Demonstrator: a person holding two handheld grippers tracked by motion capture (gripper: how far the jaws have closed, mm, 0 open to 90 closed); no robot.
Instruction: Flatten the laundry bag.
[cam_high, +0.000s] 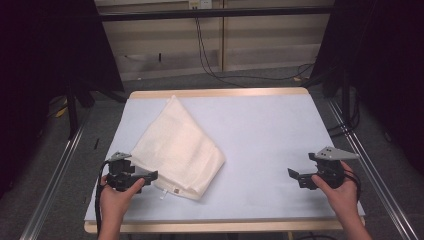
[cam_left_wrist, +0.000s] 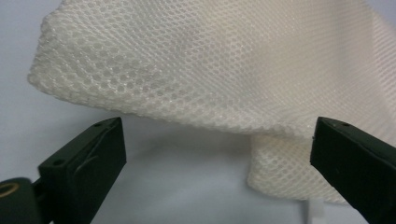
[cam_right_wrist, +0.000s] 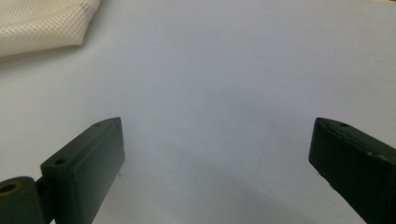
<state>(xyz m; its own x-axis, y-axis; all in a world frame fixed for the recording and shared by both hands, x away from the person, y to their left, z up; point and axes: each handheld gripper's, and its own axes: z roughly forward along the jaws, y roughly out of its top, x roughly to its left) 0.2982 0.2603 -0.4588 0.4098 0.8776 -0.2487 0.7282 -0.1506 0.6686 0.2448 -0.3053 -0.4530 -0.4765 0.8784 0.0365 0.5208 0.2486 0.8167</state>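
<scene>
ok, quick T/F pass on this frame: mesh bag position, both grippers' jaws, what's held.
1. The white mesh bag lies on the left half of the table. True.
2. The left gripper is clamped on the bag. False: its jaws stand open in the left gripper view, with the bag's edge just ahead of them, not pinched.
3. The right gripper has open jaws with nothing between them. True: bare table surface shows between them.
4. The right gripper rests on the bag. False: it sits at the table's right side, well apart from the bag.
5. The bag hangs over the table's near edge. False: it lies wholly on the surface.
</scene>
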